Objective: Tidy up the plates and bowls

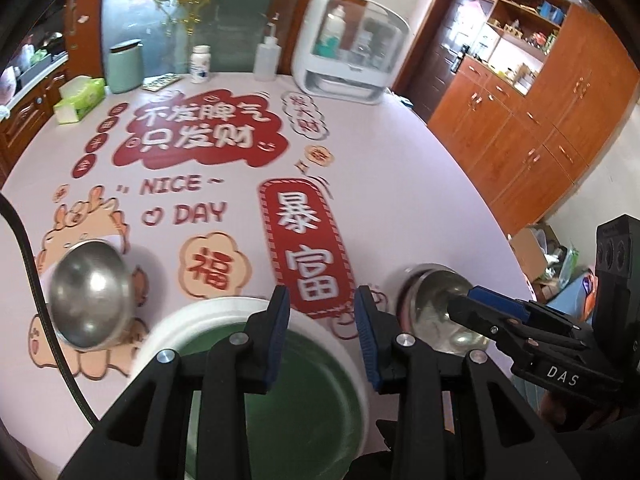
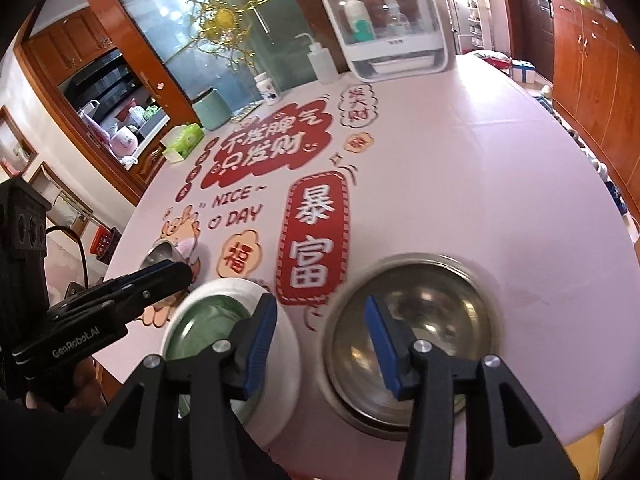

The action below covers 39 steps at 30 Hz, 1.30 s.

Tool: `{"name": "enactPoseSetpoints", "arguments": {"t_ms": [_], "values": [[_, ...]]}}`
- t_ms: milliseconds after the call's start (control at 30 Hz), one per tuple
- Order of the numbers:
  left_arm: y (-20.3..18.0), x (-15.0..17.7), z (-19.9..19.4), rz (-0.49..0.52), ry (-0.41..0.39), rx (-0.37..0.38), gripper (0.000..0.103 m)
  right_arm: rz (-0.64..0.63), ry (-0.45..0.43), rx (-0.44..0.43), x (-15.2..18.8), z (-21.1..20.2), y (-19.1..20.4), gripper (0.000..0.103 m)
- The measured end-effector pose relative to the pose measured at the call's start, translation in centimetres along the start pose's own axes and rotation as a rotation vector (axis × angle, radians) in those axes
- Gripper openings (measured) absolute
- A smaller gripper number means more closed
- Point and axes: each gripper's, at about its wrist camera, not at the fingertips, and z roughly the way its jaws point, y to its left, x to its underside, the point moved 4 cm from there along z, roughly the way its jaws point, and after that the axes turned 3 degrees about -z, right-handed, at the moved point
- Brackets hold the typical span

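A white plate with a green centre [image 1: 240, 340] [image 2: 224, 320] lies at the near table edge. My left gripper [image 1: 323, 336] is open and empty, hovering over the plate's right rim. A steel bowl [image 1: 90, 290] [image 2: 164, 254] rests tilted on its side to the plate's left. A second steel bowl [image 2: 416, 320] [image 1: 436, 300] sits upright on the right, on what looks like a plate. My right gripper [image 2: 320, 344] is open and empty, its right finger over that bowl, its left finger over the white plate's rim. The right gripper also shows in the left wrist view [image 1: 476, 304].
The pink table [image 2: 460, 180] carries red printed decorations. At its far end stand a white storage box with bottles [image 1: 352, 48], a squeeze bottle [image 1: 267, 58], a pill bottle [image 1: 200, 64], a green canister [image 1: 126, 66] and a tissue pack [image 1: 80, 98]. Wooden cabinets [image 1: 540, 128] stand right.
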Motion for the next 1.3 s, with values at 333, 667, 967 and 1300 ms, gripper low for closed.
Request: {"name": "enactPoseSetpoints", "arguments": {"t_ms": [333,667,967,1300], "values": [[6.8,-0.3,-3.3,-0.051,-0.053,-0.053,0.036,-0.021,-0.015,-0.037,-0.3,2.0,5.5,0.047],[12.5,-0.4,-5.6,-0.061,-0.065,-0.090,0.046,-0.029,-0.019,-0.074,-0.3,4.6,10.9,0.058],[16.5,-0.8,-6.2,-0.027,-0.039,-0.111,0.050,0.005,-0.024,-0.089,-0.2,7.0,14.3,0.060],[20.3,-0.6,-4.9,-0.002,0.037,-0.150,0.063,0.049,0.000,-0.090,0.4,9.9,16.9,0.060]]}}
